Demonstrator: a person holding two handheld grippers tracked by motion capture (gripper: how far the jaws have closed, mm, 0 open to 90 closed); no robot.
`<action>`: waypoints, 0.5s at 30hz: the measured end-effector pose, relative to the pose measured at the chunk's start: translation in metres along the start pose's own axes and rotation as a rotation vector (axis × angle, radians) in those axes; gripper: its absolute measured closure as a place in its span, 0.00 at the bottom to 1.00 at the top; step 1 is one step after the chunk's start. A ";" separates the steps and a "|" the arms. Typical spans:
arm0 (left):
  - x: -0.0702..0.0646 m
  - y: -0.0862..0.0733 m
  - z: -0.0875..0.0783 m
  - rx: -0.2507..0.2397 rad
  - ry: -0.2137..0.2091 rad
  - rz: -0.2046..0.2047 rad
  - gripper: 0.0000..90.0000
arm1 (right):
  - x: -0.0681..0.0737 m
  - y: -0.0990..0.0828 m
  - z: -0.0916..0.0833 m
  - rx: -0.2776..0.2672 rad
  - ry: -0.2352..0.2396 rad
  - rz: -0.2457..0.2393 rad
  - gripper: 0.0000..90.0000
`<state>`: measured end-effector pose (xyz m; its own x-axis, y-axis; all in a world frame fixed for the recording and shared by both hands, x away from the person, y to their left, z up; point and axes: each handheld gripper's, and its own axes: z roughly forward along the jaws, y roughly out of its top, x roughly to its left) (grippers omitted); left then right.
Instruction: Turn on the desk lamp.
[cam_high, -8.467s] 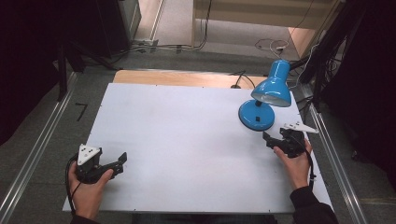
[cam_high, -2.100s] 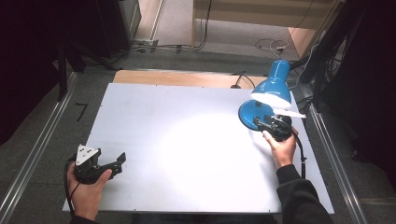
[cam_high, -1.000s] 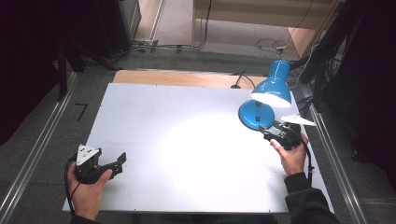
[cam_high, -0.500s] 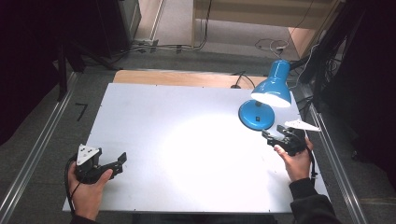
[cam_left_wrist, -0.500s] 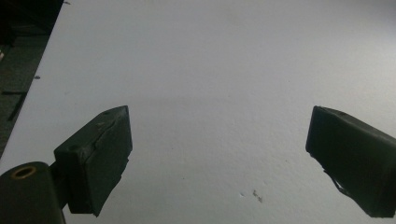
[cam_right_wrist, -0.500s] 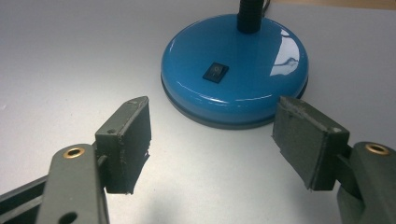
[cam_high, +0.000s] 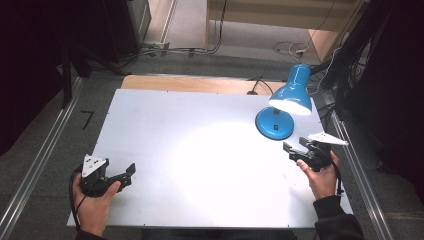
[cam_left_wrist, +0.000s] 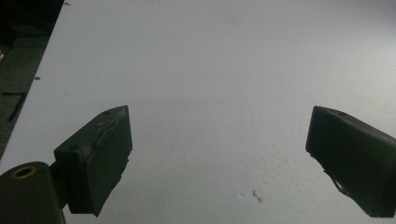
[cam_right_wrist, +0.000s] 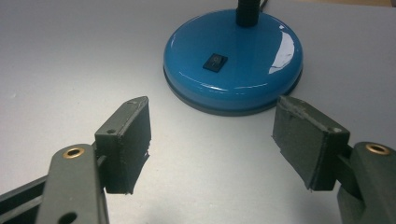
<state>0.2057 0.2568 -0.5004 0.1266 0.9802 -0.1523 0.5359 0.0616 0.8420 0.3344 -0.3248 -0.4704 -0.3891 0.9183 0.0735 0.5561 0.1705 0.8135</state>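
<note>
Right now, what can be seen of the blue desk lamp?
The blue desk lamp stands upright near the table's far right edge. It has a glossy round base with a small black rocker switch, a dark stem and a cone shade tipped down, lit, throwing light on the table. The open right gripper faces it, not touching.

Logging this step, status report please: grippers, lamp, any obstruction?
Right gripper open, just short of the blue lamp, lit. Left gripper open, idle over the table. Nothing in the way.
</note>
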 end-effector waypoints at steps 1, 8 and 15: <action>0.000 0.000 0.000 0.000 0.000 0.000 0.08 | 0.000 0.000 0.000 0.000 0.000 0.000 0.30; 0.000 0.000 0.000 -0.001 0.000 0.000 0.08 | -0.002 -0.004 -0.008 0.002 -0.001 0.005 0.30; 0.000 0.000 0.000 -0.002 0.000 0.001 0.08 | -0.003 -0.009 -0.016 -0.003 -0.004 0.004 0.30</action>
<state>0.2053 0.2568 -0.5002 0.1268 0.9804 -0.1510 0.5345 0.0607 0.8430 0.3188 -0.3348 -0.4684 -0.3837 0.9204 0.0747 0.5558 0.1656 0.8146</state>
